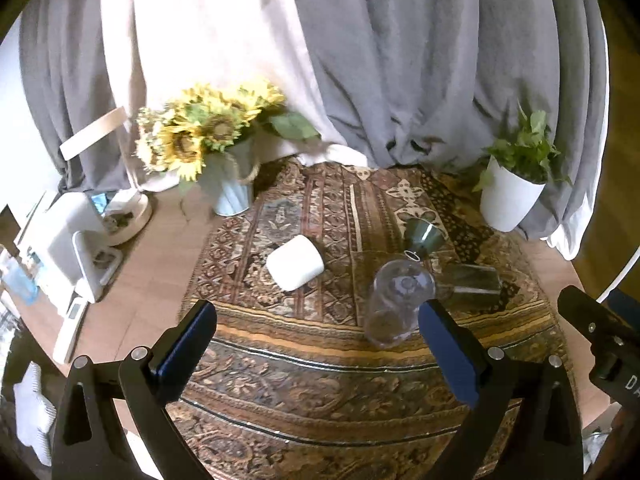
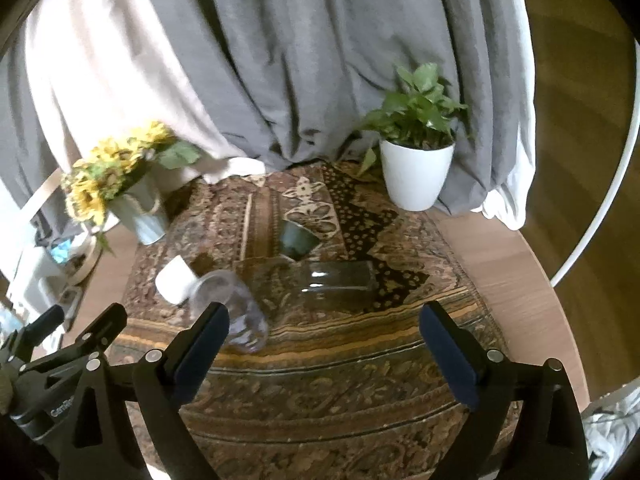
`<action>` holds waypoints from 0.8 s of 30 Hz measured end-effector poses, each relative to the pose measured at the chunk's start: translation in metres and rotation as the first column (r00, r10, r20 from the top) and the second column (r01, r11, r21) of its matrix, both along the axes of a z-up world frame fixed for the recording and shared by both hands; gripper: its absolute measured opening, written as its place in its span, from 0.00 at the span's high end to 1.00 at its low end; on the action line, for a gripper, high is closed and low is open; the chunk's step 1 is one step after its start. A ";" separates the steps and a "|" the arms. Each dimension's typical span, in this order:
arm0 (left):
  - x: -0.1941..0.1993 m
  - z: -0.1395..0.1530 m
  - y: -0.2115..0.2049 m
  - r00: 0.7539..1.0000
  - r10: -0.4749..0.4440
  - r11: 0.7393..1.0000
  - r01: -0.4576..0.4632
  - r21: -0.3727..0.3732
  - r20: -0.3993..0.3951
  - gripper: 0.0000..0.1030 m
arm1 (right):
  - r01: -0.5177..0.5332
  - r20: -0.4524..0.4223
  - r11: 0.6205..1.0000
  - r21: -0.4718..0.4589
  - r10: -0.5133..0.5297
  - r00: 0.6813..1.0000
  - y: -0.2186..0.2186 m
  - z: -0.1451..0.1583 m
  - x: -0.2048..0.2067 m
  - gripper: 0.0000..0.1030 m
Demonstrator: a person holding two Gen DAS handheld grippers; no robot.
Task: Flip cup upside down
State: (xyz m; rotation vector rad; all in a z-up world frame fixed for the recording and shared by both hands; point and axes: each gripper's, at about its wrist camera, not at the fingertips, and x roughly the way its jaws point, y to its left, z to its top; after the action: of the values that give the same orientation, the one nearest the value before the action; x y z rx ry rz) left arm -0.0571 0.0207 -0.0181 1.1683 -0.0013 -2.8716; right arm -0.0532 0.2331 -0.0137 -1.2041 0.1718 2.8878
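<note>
Several cups lie on a patterned rug (image 1: 320,360). A white cup (image 1: 295,263) lies on its side left of centre; it also shows in the right wrist view (image 2: 173,280). A clear glass (image 1: 396,304) stands upside down, also seen from the right wrist (image 2: 232,312). A dark green glass (image 1: 470,282) lies on its side (image 2: 340,284). A small green cup (image 1: 424,234) sits behind (image 2: 298,239). My left gripper (image 1: 318,334) is open and empty above the rug's near part. My right gripper (image 2: 324,334) is open and empty.
A sunflower bouquet in a pale jug (image 1: 228,176) stands at the back left and a green plant in a white pot (image 1: 510,196) at the back right. Grey and white curtains hang behind. White appliances (image 1: 68,248) sit at the left on the round wooden table (image 2: 520,280).
</note>
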 end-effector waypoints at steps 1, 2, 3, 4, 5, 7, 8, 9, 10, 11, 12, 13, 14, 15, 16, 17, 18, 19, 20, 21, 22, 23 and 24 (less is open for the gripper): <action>0.002 0.000 -0.002 1.000 0.003 1.000 -0.003 0.001 0.000 0.00 | -0.007 -0.005 1.000 0.004 0.007 1.000 -0.004 0.003 0.005 0.07; 0.005 0.002 -0.005 1.000 0.009 1.000 -0.009 0.004 0.001 0.00 | -0.007 -0.010 1.000 0.008 0.007 1.000 -0.006 0.006 0.008 0.07; 0.009 0.003 -0.008 1.000 0.015 1.000 -0.015 0.006 0.001 0.00 | -0.007 -0.014 1.000 0.011 0.007 1.000 -0.008 0.007 0.011 0.07; 0.012 0.004 -0.011 1.000 0.017 1.000 -0.017 0.008 -0.001 0.00 | -0.010 -0.018 1.000 0.013 0.010 1.000 -0.011 0.010 0.015 0.07; 0.014 0.005 -0.012 1.000 0.016 1.000 -0.016 0.010 -0.002 0.00 | -0.010 -0.018 1.000 0.012 0.010 1.000 -0.012 0.011 0.017 0.07; 0.019 0.007 -0.016 1.000 0.014 1.000 -0.014 0.011 -0.004 0.00 | -0.013 -0.015 1.000 0.010 0.013 1.000 -0.015 0.012 0.021 0.07; 0.022 0.008 -0.017 1.000 0.012 1.000 -0.012 0.013 -0.005 0.00 | -0.010 -0.014 1.000 0.011 0.010 1.000 -0.017 0.012 0.023 0.07; 0.024 0.008 -0.019 1.000 0.010 1.000 -0.010 0.010 -0.004 0.00 | -0.009 -0.014 1.000 0.013 0.009 1.000 -0.018 0.012 0.025 0.07; 0.026 0.009 -0.020 1.000 0.008 1.000 -0.008 0.008 -0.003 0.00 | -0.009 -0.013 1.000 0.015 0.010 1.000 -0.019 0.012 0.028 0.07; 0.028 0.009 -0.021 1.000 0.005 1.000 -0.005 0.005 -0.004 0.00 | -0.008 -0.009 1.000 0.014 0.008 1.000 -0.020 0.011 0.030 0.07; 0.030 0.009 -0.021 1.000 0.001 1.000 -0.001 -0.001 -0.006 0.00 | -0.006 -0.007 1.000 0.012 0.007 1.000 -0.021 0.011 0.033 0.07; 0.032 0.010 -0.022 1.000 -0.002 1.000 0.002 -0.005 -0.007 0.00 | -0.004 -0.005 1.000 0.012 0.004 1.000 -0.022 0.010 0.034 0.07; 0.033 0.010 -0.022 1.000 -0.005 1.000 0.005 -0.011 -0.006 0.00 | 0.000 0.002 1.000 0.012 0.000 1.000 -0.023 0.008 0.036 0.07; 0.035 0.010 -0.022 1.000 -0.010 1.000 0.010 -0.019 -0.003 0.00 | 0.001 0.005 1.000 0.010 -0.001 1.000 -0.023 0.007 0.038 0.07; 0.036 0.009 -0.022 1.000 -0.017 1.000 0.017 -0.025 -0.002 0.00 | 0.003 0.008 1.000 0.010 -0.004 1.000 -0.024 0.006 0.040 0.07; 0.037 0.008 -0.022 1.000 -0.027 0.999 0.027 -0.031 0.003 0.00 | 0.007 0.011 1.000 0.014 -0.007 1.000 -0.025 0.005 0.041 0.07; 0.037 0.007 -0.022 0.999 -0.032 0.999 0.033 -0.035 0.007 0.00 | 0.013 0.015 1.000 0.019 -0.013 1.000 -0.026 0.003 0.043 0.07; 0.038 0.006 -0.021 0.999 -0.038 0.998 0.039 -0.040 0.012 0.00 | 0.017 0.016 1.000 0.024 -0.018 1.000 -0.027 0.002 0.044 0.07; 0.039 0.006 -0.021 0.999 -0.042 0.998 0.042 -0.043 0.014 0.00 | 0.020 0.020 1.000 0.025 -0.020 1.000 -0.027 0.000 0.045 0.07; 0.040 0.005 -0.021 0.999 -0.046 0.998 0.046 -0.046 0.015 0.00 | 0.022 0.024 0.999 0.026 -0.022 0.999 -0.027 -0.001 0.046 0.07; 0.041 0.005 -0.022 0.999 -0.048 0.998 0.049 -0.047 0.016 0.00 | 0.022 0.025 0.999 0.027 -0.023 0.999 -0.028 -0.001 0.047 0.07; 0.042 0.005 -0.022 0.999 -0.051 0.997 0.052 -0.048 0.017 0.00 | 0.024 0.025 0.999 0.028 -0.025 0.999 -0.028 -0.002 0.048 0.07; 0.043 0.005 -0.022 0.998 -0.055 0.997 0.055 -0.047 0.017 0.00 | 0.024 0.027 0.999 0.028 -0.025 0.999 -0.029 -0.002 0.049 0.07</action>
State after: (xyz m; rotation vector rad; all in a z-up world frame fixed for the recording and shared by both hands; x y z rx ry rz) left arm -0.0139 -0.0016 -0.0132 1.2017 -0.1031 -2.8920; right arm -0.0041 0.2041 -0.0157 -1.2271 0.1446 2.8414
